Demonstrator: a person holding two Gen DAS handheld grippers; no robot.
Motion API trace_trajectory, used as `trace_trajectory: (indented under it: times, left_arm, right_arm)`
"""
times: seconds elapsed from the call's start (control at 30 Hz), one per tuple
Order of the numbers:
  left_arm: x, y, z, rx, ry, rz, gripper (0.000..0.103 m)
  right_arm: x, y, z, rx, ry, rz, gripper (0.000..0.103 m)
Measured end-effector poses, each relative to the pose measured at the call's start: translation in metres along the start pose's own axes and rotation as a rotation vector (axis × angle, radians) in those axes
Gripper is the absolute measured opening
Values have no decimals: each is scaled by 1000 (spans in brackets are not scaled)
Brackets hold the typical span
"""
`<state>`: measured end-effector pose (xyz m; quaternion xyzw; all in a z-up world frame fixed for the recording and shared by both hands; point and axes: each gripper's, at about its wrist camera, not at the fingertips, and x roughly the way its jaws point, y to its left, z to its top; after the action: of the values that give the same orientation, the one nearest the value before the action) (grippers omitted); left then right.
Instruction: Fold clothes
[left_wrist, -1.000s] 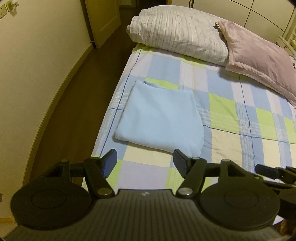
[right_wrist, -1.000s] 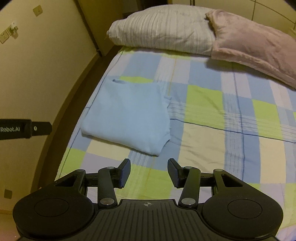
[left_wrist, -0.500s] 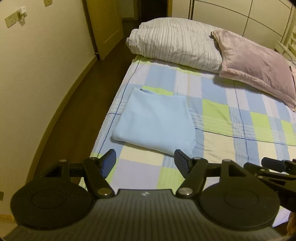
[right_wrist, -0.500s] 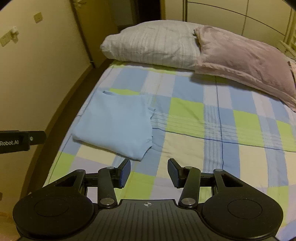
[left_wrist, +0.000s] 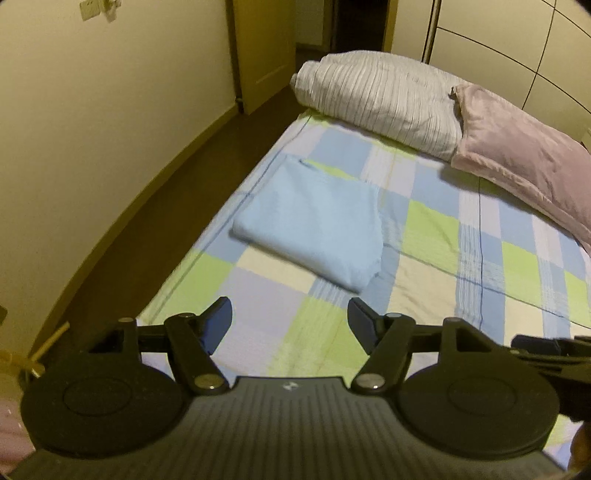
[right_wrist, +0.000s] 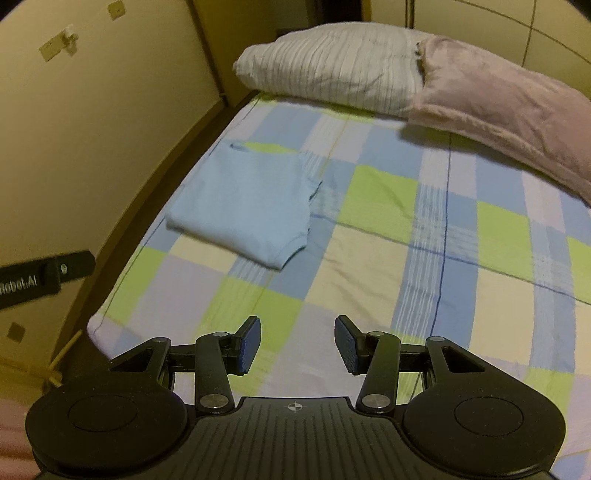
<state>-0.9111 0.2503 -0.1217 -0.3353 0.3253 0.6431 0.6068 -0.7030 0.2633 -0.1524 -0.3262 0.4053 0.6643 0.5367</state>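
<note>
A light blue garment (left_wrist: 314, 221) lies folded into a flat rectangle near the left edge of the bed (left_wrist: 436, 280); the right wrist view has the same garment (right_wrist: 247, 199) left of centre. My left gripper (left_wrist: 290, 319) hangs open and empty above the bed's near end, well short of the garment. Open and empty too, my right gripper (right_wrist: 297, 343) is over the checked sheet (right_wrist: 369, 258), also well back from the garment. The right gripper's tip (left_wrist: 535, 343) pokes in at the right edge of the left wrist view, and the left gripper's body (right_wrist: 40, 277) at the left edge of the right wrist view.
A striped white pillow (left_wrist: 380, 99) and a pink pillow (left_wrist: 524, 166) lie at the head of the bed. A dark floor strip (left_wrist: 155, 221) and a cream wall (left_wrist: 92, 122) run along the bed's left side, with a door (left_wrist: 266, 48) at the far end.
Both grippers have drawn back and risen from the folded garment, which now looks smaller and farther away. Both stay open; the garment has not moved.
</note>
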Motion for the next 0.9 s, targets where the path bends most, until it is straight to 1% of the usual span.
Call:
trace_trajectory:
  times: [0.13, 0.3, 0.6, 0.9]
  left_arm:
    - [-3, -3, -8, 23, 14, 5, 66]
    - [-2, -1, -4, 51, 12, -38, 66]
    - [14, 29, 13, 148, 57, -78, 66]
    - [34, 60, 30, 221, 69, -128, 66]
  right_arm:
    - [-6, 3, -4, -22, -1, 12, 48]
    - [-13, 7, -4, -19, -23, 2, 48]
    - [1, 37, 1, 73, 8, -27, 48]
    - [21, 71, 5, 169, 27, -79, 48]
